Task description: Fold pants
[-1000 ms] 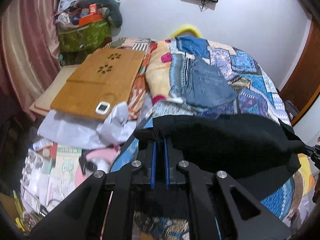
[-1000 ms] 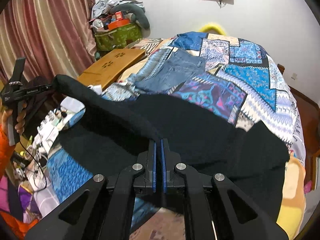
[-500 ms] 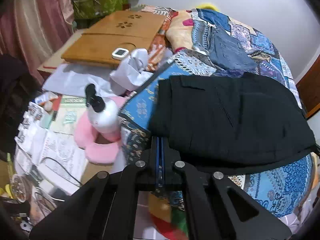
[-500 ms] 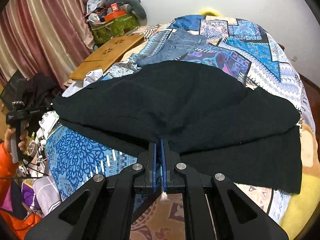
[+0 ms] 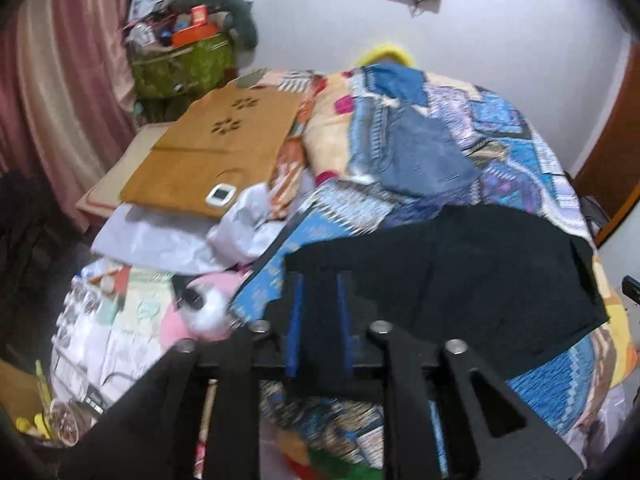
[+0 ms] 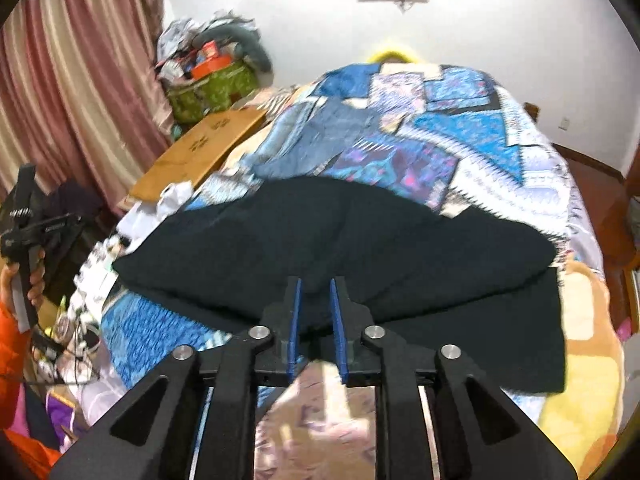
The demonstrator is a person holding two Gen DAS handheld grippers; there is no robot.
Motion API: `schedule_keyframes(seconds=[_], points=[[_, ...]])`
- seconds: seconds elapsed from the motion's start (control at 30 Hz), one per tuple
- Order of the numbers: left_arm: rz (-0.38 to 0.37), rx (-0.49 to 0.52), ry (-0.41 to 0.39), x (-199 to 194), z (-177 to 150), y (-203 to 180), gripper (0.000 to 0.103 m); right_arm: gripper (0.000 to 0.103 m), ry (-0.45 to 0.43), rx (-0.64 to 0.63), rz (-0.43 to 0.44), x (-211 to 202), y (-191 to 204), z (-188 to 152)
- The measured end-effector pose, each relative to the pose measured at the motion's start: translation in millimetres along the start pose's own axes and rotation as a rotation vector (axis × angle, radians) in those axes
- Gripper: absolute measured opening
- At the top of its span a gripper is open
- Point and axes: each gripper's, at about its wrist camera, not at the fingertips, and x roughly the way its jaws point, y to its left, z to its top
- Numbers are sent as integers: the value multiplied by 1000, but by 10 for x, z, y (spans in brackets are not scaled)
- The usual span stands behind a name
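Observation:
The black pants [image 5: 460,276] lie folded over across the near part of the patterned bedspread [image 5: 520,140], seen too in the right wrist view as the pants [image 6: 340,240]. My left gripper [image 5: 320,280] is at their near left corner. Its jaws are opening, and the blue pads stand apart with black cloth loose in the gap. My right gripper [image 6: 316,282] is at the pants' near edge. Its jaws are opening too, pads off the cloth. A hand [image 6: 24,280] holds the left gripper at the left rim of the right wrist view.
Folded blue jeans [image 5: 424,160] lie further up the bed. A wooden lap desk [image 5: 224,148] with a white timer [image 5: 220,194] lies left of the bed, behind it a full green bag [image 5: 180,68]. Papers and a pink cushion [image 5: 200,316] litter the floor at the left.
Both grippers carried the raised pants edge over and laid it down. Their pads, shut on the cloth before, have parted, and both views have drawn back a little.

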Motion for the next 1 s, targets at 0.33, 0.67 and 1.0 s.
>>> schedule_keyframes(seconds=[0.33, 0.67, 1.0], points=[[-69, 107, -93, 212, 546, -713, 96, 84, -70, 98, -168, -66, -644, 322], [-130, 183, -27, 837, 915, -1398, 98, 85, 15, 201, -210, 501, -1339, 473], [-148, 316, 101, 1594, 953, -1962, 98, 85, 125, 259, -151, 1158, -1855, 644]])
